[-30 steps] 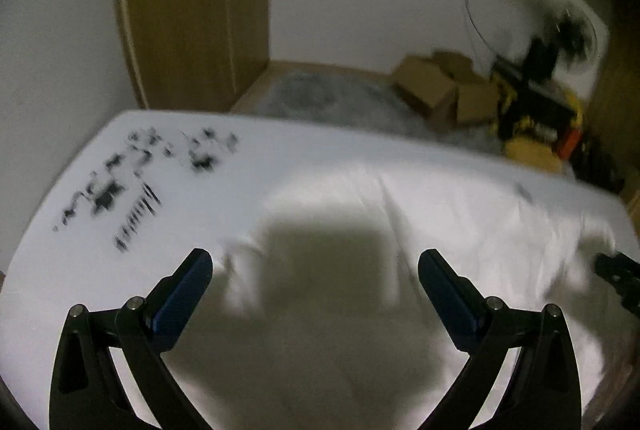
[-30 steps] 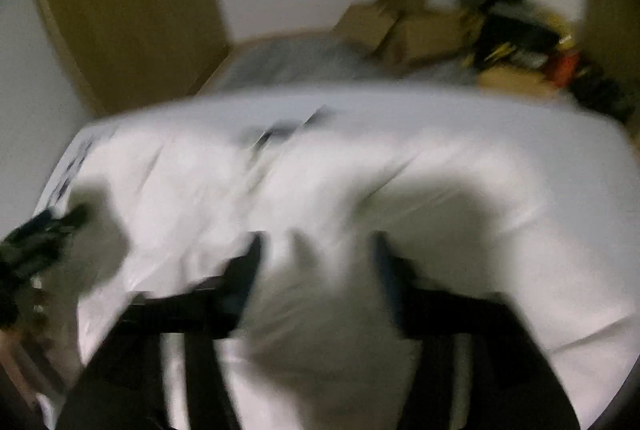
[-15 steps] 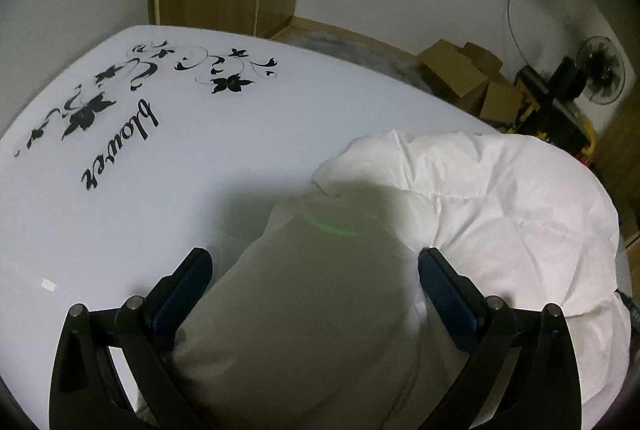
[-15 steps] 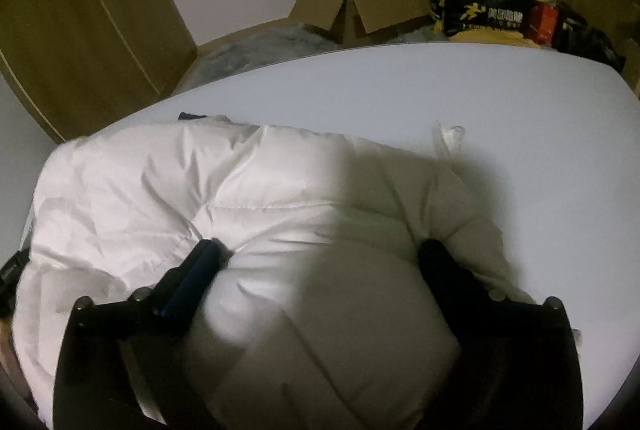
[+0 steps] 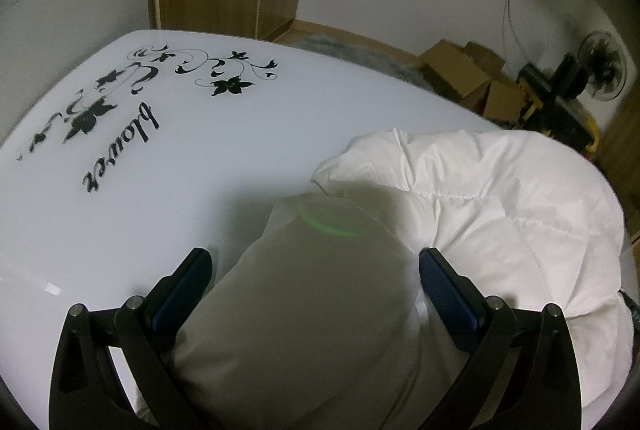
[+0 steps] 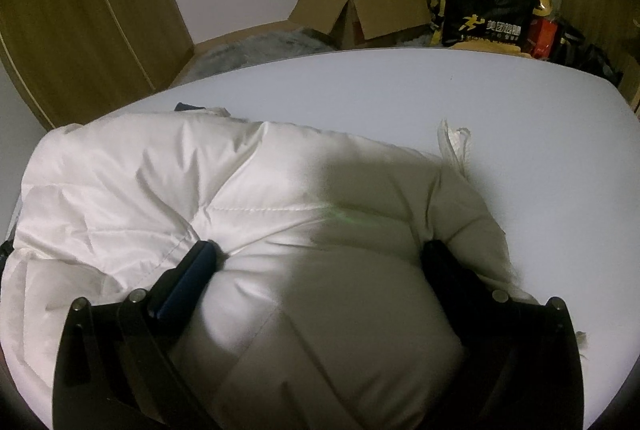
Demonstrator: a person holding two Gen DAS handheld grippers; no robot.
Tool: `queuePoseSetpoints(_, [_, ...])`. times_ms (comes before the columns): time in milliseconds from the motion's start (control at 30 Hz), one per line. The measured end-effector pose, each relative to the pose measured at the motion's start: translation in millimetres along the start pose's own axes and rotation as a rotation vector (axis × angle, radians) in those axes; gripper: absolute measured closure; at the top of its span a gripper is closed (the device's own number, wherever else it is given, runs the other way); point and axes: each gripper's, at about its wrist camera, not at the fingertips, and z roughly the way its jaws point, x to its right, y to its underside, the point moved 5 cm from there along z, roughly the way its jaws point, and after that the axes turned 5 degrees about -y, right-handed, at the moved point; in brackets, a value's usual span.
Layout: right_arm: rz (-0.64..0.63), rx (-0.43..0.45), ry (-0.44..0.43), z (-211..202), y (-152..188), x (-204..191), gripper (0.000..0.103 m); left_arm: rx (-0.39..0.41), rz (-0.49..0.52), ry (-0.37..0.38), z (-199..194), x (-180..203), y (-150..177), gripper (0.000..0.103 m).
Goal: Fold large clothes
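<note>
Both tongs have dropped closer to the desk since a second ago, when the views were blurred and the white padded jacket lay spread wide; over the last half second nothing has shifted.

The jacket now lies bunched in a puffy heap on the white desk, toward its near edge. In the left wrist view the heap fills the lower right, and the desk's black floral print with slanted lettering lies well apart from it, toward the far left corner.

The left tongs stand wide, straddling a shaded fold of the jacket. One blue pad hangs just beside the fabric over the bare desk, the other sits at the crease where the fold meets the quilted body. Whether the pads press on the fabric I cannot tell.

The right tongs are spread as wide as they go, with a rounded bulge of the jacket between the fingers. Both fingertips sink into the creases on either side of that bulge, so the fabric touches them, yet a firm grip cannot be made out.

A thin white strip sticks up at the jacket's far right side. Beyond the desk's far edge stand cardboard boxes and a black and yellow bag.
</note>
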Motion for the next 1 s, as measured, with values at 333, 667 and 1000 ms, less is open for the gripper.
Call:
queuePoseSetpoints(333, [-0.048, 0.087, 0.053, -46, -20, -84, 0.051, 0.158, 0.184, -0.087, -55, 95, 2, 0.000])
queuePoseSetpoints(667, [-0.032, 0.033, 0.054, -32, -11, -53, 0.038, 0.103, 0.198, -0.098, -24, 98, 20, 0.000])
queuePoseSetpoints(1000, [0.163, 0.063, 0.088, -44, 19, 61, 0.031, 0.083, 0.189, -0.054, -20, 96, 20, 0.000])
